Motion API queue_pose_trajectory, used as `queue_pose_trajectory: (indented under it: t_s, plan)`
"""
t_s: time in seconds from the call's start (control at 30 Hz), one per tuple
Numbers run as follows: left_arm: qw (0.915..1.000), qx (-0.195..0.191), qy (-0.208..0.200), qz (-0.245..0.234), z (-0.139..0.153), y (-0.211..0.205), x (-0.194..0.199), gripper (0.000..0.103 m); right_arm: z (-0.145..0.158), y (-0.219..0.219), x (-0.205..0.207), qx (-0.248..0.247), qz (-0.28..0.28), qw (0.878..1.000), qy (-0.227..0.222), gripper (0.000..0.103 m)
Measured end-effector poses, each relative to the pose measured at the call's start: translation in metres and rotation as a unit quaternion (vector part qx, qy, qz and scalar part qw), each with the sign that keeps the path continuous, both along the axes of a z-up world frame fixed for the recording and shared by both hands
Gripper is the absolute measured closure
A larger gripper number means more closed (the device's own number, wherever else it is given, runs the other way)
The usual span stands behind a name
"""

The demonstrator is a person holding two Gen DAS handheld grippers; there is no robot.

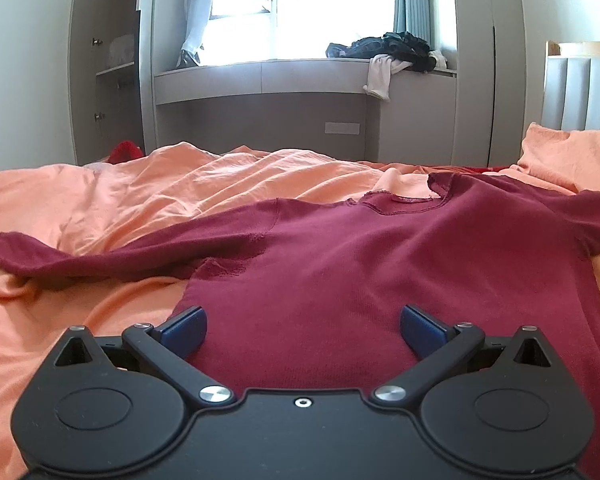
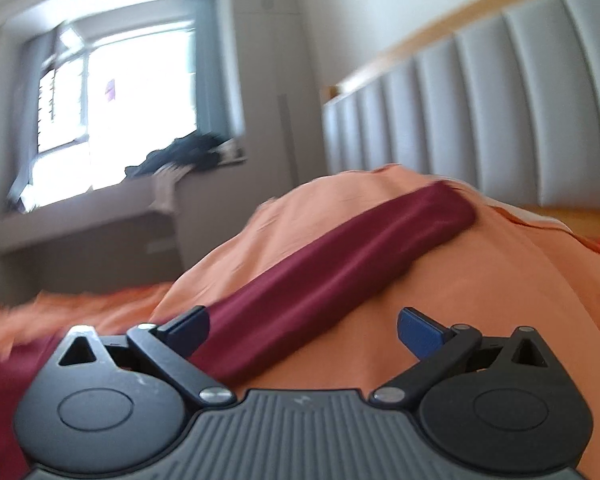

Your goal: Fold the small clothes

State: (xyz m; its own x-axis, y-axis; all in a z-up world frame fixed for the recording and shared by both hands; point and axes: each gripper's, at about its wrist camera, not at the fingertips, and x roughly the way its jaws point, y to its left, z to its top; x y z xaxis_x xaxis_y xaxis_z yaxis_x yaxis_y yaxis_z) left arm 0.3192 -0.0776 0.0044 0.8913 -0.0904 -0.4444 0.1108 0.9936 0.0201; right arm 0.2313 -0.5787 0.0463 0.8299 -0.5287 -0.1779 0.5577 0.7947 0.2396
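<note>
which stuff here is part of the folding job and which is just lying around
Job: maroon top spread on the orange bedding; its sleeve; left gripper and right gripper, both open.

Lying about: dark clothes pile on the window ledge, curtain, headboard.

Open orange bedding [image 1: 100, 208] left of the jumper [image 1: 340, 264], headboard [image 2: 500, 112] close behind the sleeve [image 2: 340, 264], window ledge [image 1: 260, 76] far off

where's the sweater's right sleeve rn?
In the right wrist view, the maroon sweater's sleeve lies stretched diagonally over the orange bedsheet, cuff toward the grey padded headboard, its near end by the open right gripper's left finger.
</note>
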Motion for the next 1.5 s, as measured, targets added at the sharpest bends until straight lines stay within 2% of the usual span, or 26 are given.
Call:
queue_pose_trajectory:
  t_s: [0.17, 0.2, 0.27, 0.33, 0.4, 0.57, 0.67, 0.8, 0.97, 1.13, 1.27, 1.4, 1.47, 1.5]
  plan:
    - [1.0, 0.003, 0.002, 0.0, -0.002, -0.001, 0.001, 0.0, 0.013, -0.042, 0.019, 0.016, -0.047, 0.999, -0.012, 0.022]
    - [1.0, 0.004, 0.002, 0.0, -0.002, -0.001, 0.002, 0.0, 0.014, -0.046, 0.022, 0.015, -0.058, 0.998, -0.011, 0.029]
    - [1.0, 0.001, 0.002, -0.002, -0.001, -0.001, 0.003, 0.0, 0.016, -0.052, 0.027, 0.019, -0.084, 0.996, -0.006, 0.047]
    - [1.0, -0.007, 0.0, 0.004, 0.003, 0.003, 0.002, 0.0, 0.017, -0.057, 0.032, 0.021, -0.104, 0.994, 0.002, 0.082]
    - [0.9998, -0.013, -0.011, 0.007, 0.01, 0.01, 0.001, 0.0, 0.019, -0.056, 0.038, 0.015, -0.106, 0.994, 0.008, 0.094]
    - [0.9989, 0.026, -0.03, 0.024, 0.029, 0.026, -0.001, 0.0, 0.044, -0.013, 0.036, -0.073, -0.079, 0.994, -0.002, 0.096]
    - [0.999, 0.019, -0.027, 0.032, 0.037, 0.043, -0.004, 0.0, 0.068, 0.026, 0.039, -0.129, -0.036, 0.991, -0.012, 0.097]
    - [0.9989, 0.004, -0.023, 0.042, 0.04, 0.063, -0.009, 0.0, 0.102, 0.093, 0.043, -0.201, 0.035, 0.978, -0.035, 0.097]
    - [0.9979, -0.013, -0.026, 0.058, 0.04, 0.085, -0.016, 0.0, 0.124, 0.192, 0.05, -0.288, 0.125, 0.948, -0.049, 0.097]
    - [0.9962, -0.041, -0.029, 0.071, 0.047, 0.109, -0.018, 0.0, 0.115, 0.279, 0.059, -0.327, 0.219, 0.919, -0.029, 0.097]
    - [0.9933, -0.066, -0.032, 0.089, 0.052, 0.127, -0.019, 0.0, 0.088, 0.345, 0.058, -0.359, 0.284, 0.889, -0.001, 0.097]
    - [0.9911, -0.078, -0.04, 0.1, 0.056, 0.138, -0.021, 0.0, 0.041, 0.403, 0.048, -0.396, 0.347, 0.849, 0.044, 0.097]
    - [0.9909, -0.074, -0.042, 0.104, 0.055, 0.139, -0.022, 0.0, 0.015, 0.424, 0.043, -0.408, 0.371, 0.831, 0.069, 0.097]
    - [0.991, -0.07, -0.043, 0.106, 0.054, 0.139, -0.022, 0.0, -0.001, 0.439, 0.037, -0.424, 0.379, 0.819, 0.081, 0.097]
